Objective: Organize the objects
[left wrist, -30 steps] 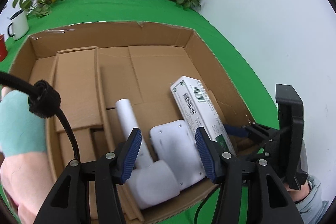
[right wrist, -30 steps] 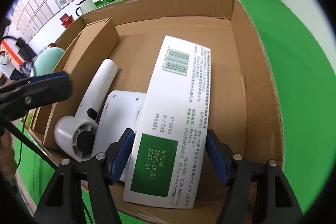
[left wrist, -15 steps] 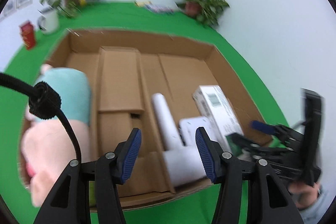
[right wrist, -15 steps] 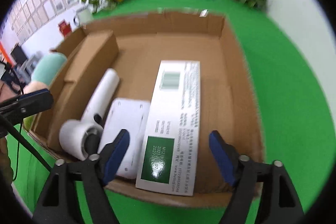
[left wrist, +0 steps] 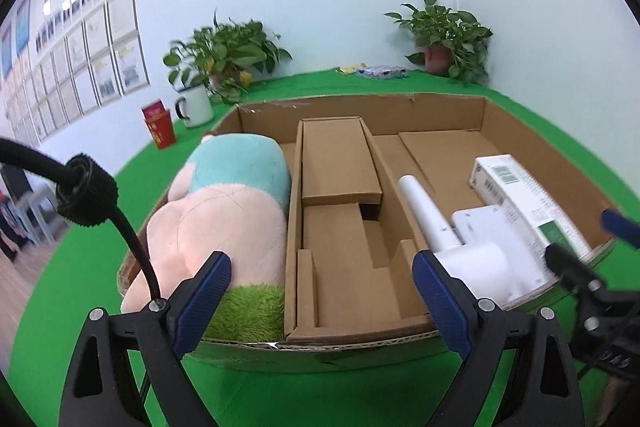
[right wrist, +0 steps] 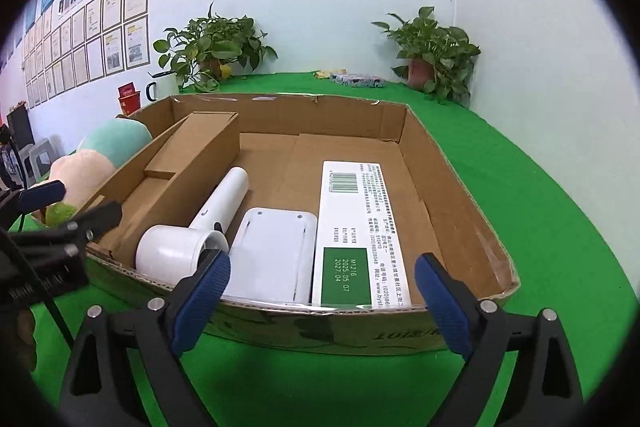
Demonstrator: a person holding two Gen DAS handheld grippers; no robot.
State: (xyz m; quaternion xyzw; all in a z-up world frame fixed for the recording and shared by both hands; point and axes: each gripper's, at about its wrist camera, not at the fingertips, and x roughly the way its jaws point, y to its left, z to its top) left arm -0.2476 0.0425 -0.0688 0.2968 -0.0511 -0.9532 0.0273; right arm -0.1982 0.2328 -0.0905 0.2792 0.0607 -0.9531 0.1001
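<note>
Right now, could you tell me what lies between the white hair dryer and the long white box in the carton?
A flat white device lies between the hair dryer and the long white box, clearest in the right wrist view.

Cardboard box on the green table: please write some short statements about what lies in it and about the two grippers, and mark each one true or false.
1. The white hair dryer lies inside the cardboard box. True.
2. The plush toy sits in the same compartment as the dryer. False: it is on the other side of the cardboard insert.
3. The right gripper holds the white carton. False: its jaws are opening and nothing is between them.
4. The flat white device lies between the dryer and the carton. True.
5. The left gripper holds nothing. True.
</note>
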